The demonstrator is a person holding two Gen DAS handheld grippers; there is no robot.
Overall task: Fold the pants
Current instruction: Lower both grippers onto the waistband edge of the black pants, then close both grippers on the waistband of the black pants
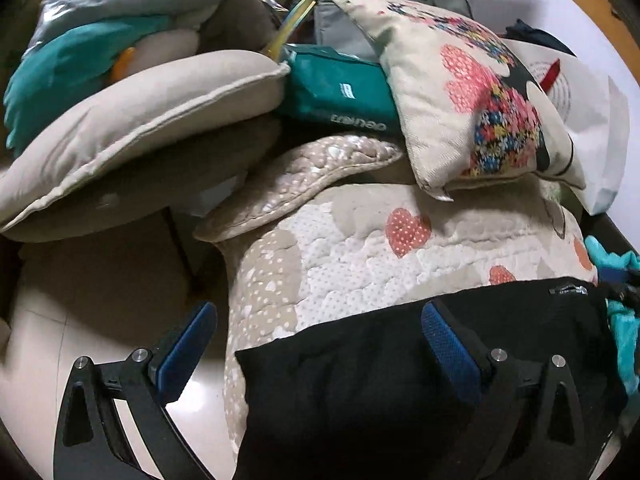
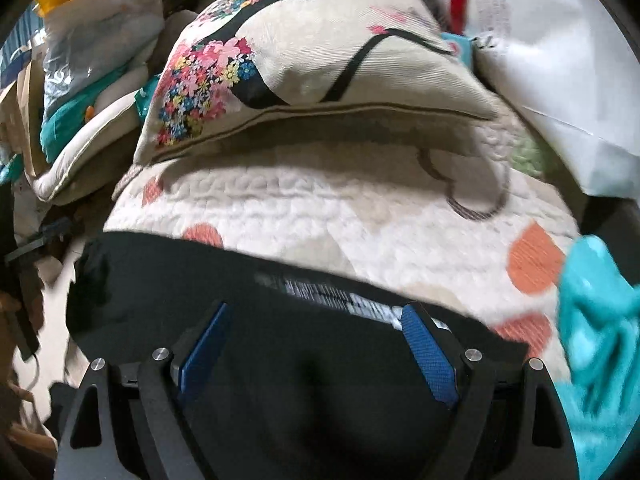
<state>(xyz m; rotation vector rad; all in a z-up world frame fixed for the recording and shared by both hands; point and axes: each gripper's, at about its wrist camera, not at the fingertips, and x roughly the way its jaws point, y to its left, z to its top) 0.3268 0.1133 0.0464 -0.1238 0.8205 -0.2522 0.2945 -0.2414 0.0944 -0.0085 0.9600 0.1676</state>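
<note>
Left tool [image 1: 316, 344]: I am holding it wide apart, one pad over the floor [image 1: 100, 320], the other over the black pants [image 1: 360, 392], gripping nothing.
Right tool [image 2: 316, 344]: I am holding it wide apart above the pants [image 2: 280, 380], nothing pinched.
Pants: they are lying flat on the quilt [image 1: 360, 248] at its near edge, apparently already doubled over.
Risk: I am likely to pinch quilt along with cloth; the left corner is overhanging the edge and could slide off.
Crowding: the flowered pillow [image 1: 460, 92] and turquoise cloth [image 2: 600, 320] are hemming in the space.
Writing: the waistband label [image 2: 352, 300] is too blurred to read; the teal pack [image 1: 340, 96] is showing upside-down letters I cannot make out.
</note>
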